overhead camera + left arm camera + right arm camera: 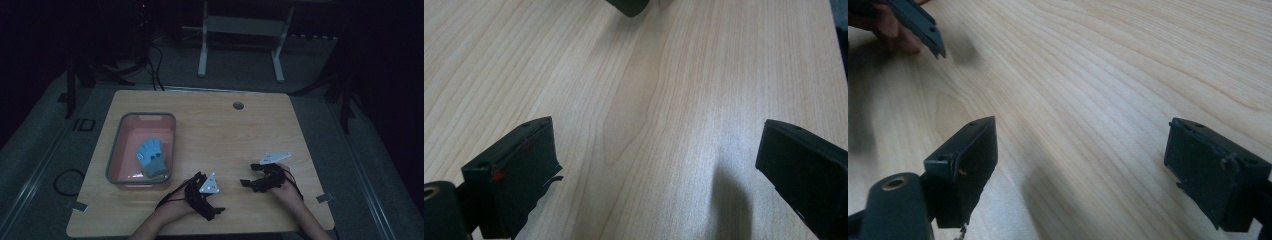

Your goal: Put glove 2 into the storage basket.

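The blue glove [151, 156] lies in the pink bin [120, 145] at the counter's [225, 135] left, cuff toward the person. The left hand-held gripper [200, 192], jaws wide and empty, sits nearer; the right hand-held gripper [260, 177], also wide, is farther.

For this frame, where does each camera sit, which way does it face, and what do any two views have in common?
High view: above the person's side, looking forward and down on the table; forearms, left gripper, right gripper, bin holding a blue glove.
Left gripper view: rides the left gripper, jaws open over bare wood.
Right gripper view: rides the right gripper, jaws open; fingers top left.
Shared: both gripper views show wood grain and part of the opposite gripper.
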{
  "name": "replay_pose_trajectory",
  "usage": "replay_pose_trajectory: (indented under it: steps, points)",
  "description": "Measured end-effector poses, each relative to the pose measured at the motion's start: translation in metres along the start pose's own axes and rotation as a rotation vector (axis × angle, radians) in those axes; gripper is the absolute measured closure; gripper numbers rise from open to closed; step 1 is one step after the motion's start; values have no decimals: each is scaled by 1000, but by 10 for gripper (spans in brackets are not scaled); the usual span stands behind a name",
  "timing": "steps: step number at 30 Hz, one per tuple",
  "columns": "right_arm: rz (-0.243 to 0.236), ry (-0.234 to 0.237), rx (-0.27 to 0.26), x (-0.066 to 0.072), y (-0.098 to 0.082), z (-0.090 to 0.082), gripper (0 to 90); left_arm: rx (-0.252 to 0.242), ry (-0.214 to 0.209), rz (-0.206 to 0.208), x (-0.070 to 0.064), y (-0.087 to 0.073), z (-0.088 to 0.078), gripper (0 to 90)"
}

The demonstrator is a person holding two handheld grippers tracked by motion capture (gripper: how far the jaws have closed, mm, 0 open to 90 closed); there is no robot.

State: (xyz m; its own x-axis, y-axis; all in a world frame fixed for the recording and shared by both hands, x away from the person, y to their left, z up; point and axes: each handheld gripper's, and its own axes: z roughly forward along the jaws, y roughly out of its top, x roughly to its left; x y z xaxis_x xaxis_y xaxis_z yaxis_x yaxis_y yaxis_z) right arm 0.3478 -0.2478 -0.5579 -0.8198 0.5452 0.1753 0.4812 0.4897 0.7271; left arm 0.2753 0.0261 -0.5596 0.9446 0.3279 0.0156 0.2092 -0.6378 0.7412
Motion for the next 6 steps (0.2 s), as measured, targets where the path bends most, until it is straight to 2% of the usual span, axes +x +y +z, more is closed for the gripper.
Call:
replay_pose_trajectory:
  steps: [6]
  points:
    - [-2,-3,-2,0,0,1,138,2,3,10,0,0,0,34]
